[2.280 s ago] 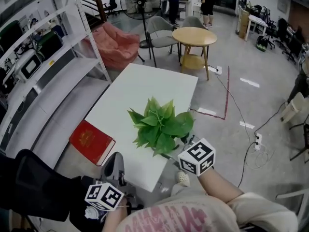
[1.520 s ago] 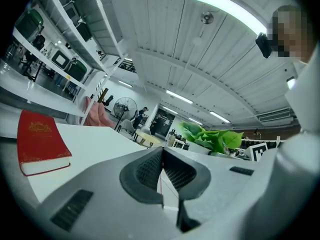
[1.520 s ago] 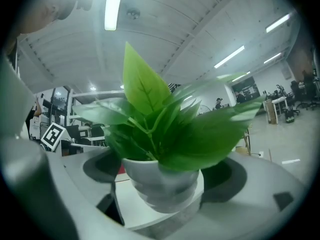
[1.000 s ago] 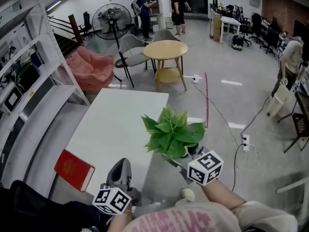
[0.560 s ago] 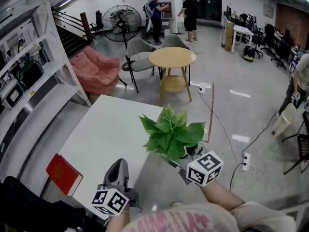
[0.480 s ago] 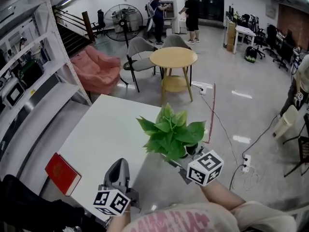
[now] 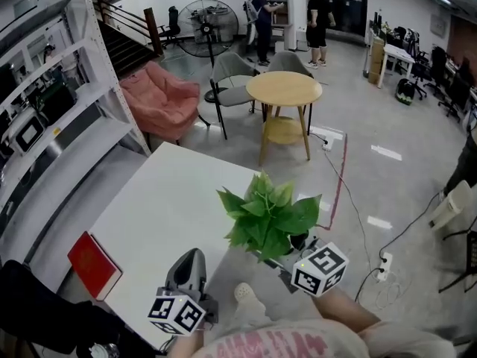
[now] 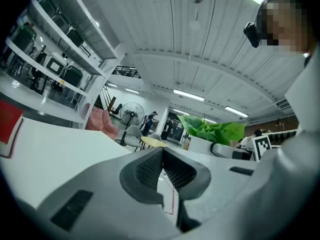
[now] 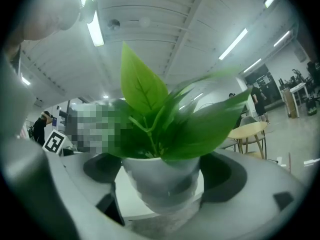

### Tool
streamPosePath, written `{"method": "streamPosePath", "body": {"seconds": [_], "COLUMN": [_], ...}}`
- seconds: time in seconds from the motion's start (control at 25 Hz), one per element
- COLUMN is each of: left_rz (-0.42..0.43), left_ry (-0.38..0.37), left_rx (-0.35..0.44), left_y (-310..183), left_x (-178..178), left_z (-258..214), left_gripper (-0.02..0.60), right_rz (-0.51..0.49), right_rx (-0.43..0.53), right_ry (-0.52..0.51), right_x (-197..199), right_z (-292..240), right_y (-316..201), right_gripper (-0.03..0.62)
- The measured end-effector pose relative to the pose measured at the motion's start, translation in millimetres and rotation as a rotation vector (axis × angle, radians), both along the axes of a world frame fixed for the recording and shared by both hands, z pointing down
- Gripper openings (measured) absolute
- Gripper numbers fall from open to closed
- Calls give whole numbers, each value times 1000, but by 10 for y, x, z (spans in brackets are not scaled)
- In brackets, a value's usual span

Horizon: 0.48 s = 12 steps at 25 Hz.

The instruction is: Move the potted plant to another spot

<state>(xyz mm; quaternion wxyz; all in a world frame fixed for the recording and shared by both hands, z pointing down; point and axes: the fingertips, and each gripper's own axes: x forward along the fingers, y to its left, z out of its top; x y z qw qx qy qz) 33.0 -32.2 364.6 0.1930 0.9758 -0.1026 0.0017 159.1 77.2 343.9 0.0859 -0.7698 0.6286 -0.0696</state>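
Observation:
The potted plant (image 7: 268,216) has broad green leaves that hide its pot in the head view. It is held up by the near right edge of the white table (image 7: 149,207). My right gripper (image 7: 283,250) reaches under the leaves. In the right gripper view both jaws press the sides of the white pot (image 9: 160,181), so my right gripper (image 9: 161,176) is shut on it. My left gripper (image 7: 187,268) hangs low at the table's near edge, left of the plant, with its jaws (image 8: 162,168) shut on nothing. From there the plant's leaves (image 8: 215,132) show to the right.
A red book (image 7: 93,263) lies on the table's near left corner. White shelving (image 7: 45,110) runs along the left. Beyond the table stand a round wooden table (image 7: 287,88), grey chairs, a pink beanbag (image 7: 160,99) and a fan. A red line (image 7: 339,185) marks the floor.
The plant has stayed in my right gripper and come off the table top to its near right edge. The head view has swung about. My left gripper stays shut and low.

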Motion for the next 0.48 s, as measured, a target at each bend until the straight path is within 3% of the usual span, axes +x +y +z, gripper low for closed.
{"method": "streamPosePath", "body": {"seconds": [0.2,0.36,0.48], "left_rz": [-8,-7,-28], "left_ry": [-14,-43,-32], "left_rx": [-2,83,54], "left_y": [-217,-474,-730], "left_x": [252,513,745], "left_z": [45,38,59], "left_gripper": [2,3,3], "right_rz": [-22,-53,-76], "right_rx": [-2,-4,-7], "right_ry": [-7,-20,-28], "right_x": [220,437,667], "right_z": [21,57,81], "right_y": [-253,-577,-838], "right_gripper": [508,508,508]}}
